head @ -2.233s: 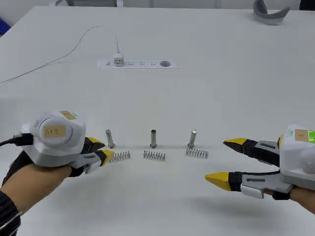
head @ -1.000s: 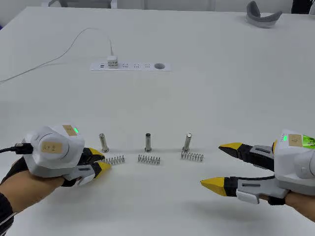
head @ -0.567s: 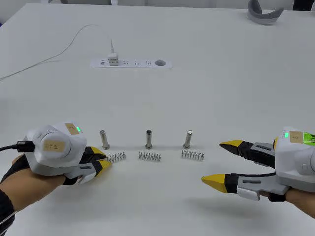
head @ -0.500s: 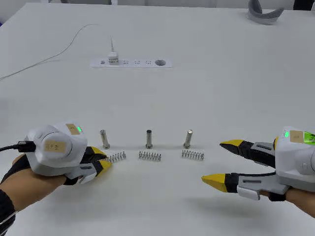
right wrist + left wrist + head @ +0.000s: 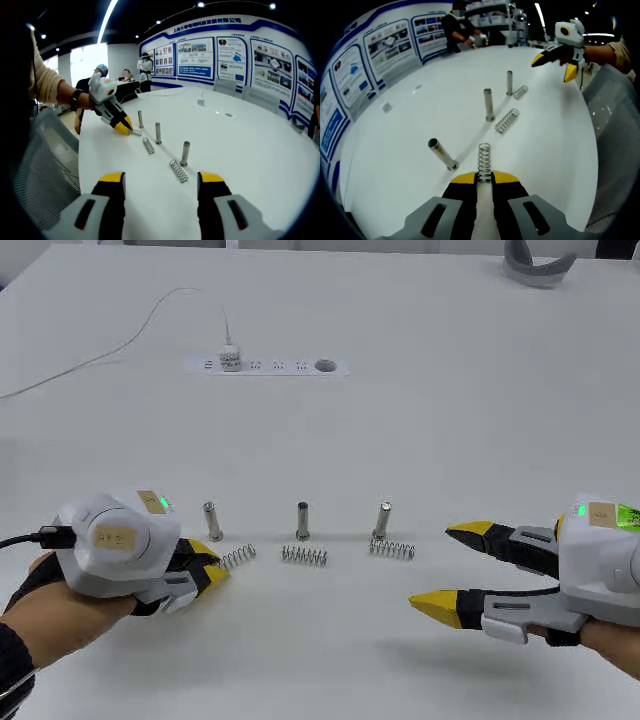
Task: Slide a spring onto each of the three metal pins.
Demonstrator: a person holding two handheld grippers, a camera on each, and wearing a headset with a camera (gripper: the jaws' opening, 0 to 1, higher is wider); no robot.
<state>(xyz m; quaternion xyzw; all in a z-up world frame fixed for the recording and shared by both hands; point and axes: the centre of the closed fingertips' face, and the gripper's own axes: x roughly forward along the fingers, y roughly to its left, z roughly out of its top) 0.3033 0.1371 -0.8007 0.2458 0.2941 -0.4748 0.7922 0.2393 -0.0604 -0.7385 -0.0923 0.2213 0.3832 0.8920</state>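
My left gripper (image 5: 215,565) has closed in and skewed the left spring (image 5: 237,556) since a second ago; in the head view it lies on the worktop (image 5: 400,440), just on the near side of the left pin (image 5: 211,521). Left gripper view: jaws pinching that spring's near end. It's light and squashy, so I'd hold it gently by the end coils. Right gripper view: right gripper (image 5: 161,177) jaws spread, short of the right spring (image 5: 178,171).

- 3 pins stand in a row on the table (image 5: 420,420): left pin (image 5: 211,520), middle pin (image 5: 303,520), right pin (image 5: 384,520);
- just before each lies 1 spring: left spring (image 5: 237,556), middle spring (image 5: 304,556), right spring (image 5: 392,549);
- my left gripper (image 5: 212,565) pinches the left spring's near end; my right gripper (image 5: 432,566) sits right of the row, apart.
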